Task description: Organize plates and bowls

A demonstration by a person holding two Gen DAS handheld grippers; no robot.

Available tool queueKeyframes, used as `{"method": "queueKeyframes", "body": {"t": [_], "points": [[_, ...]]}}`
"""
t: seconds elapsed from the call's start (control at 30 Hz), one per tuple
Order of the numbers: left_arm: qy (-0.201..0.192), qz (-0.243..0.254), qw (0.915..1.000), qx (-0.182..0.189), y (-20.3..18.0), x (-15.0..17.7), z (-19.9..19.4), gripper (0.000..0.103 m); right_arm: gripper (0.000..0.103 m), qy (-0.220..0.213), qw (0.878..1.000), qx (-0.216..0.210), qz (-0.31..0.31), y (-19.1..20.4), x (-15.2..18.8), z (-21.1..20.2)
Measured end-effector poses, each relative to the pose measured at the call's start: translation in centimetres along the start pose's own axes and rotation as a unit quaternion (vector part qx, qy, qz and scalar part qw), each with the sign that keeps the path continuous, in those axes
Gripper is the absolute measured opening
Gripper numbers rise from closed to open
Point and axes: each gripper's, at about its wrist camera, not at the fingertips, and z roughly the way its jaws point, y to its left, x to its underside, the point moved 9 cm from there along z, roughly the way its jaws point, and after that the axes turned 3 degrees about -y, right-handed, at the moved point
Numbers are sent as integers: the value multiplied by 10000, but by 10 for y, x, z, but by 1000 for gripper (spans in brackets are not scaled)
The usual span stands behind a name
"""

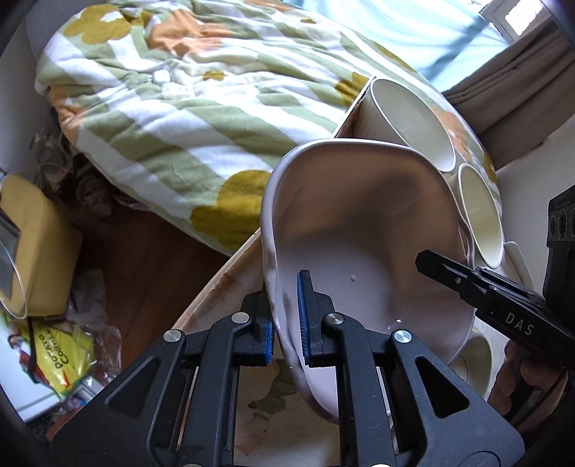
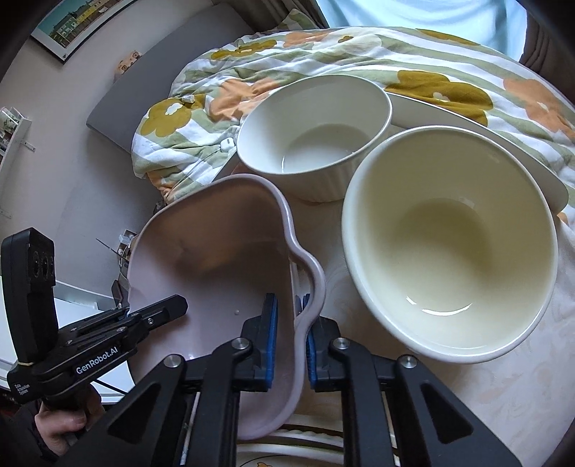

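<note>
Left wrist: pink plate [image 1: 359, 230] tilted, claw-gripped.

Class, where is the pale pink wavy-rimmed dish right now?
The pale pink wavy-rimmed dish is held tilted between both tools, left and right, beside the large cream bowl.

Home bedroom, lived-in: floral quilt [image 1: 172, 107] bunched on a bed beyond the fingers, curtains [image 1: 510, 89] at a window up right, framed picture [image 2: 79, 25] on the wall up left, wood floor [image 1: 151, 258] with snack bags [image 1: 64, 355] down left.
</note>
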Motion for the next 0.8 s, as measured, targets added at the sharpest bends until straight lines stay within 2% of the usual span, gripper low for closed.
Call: {"method": "queueKeyframes", "body": {"t": [0.2, 0.37, 0.6, 0.8], "points": [[-314, 389, 9987, -112, -12, -9, -28, 9, 12, -264, 9996, -16, -38, 9, 2, -17], [-562, 776, 9954, -39, -41, -9, -62, 9, 12, -627, 9980, -1, 95, 10, 8, -58], [-733, 1434, 9864, 322, -121, 16, -102, 9, 12, -1175, 9913, 323, 506, -16, 39, -138], [-699, 2106, 9722, 748, -214, 66, -121, 9, 12, -1585, 9792, 726, 1040, -58, 91, -212]]}}
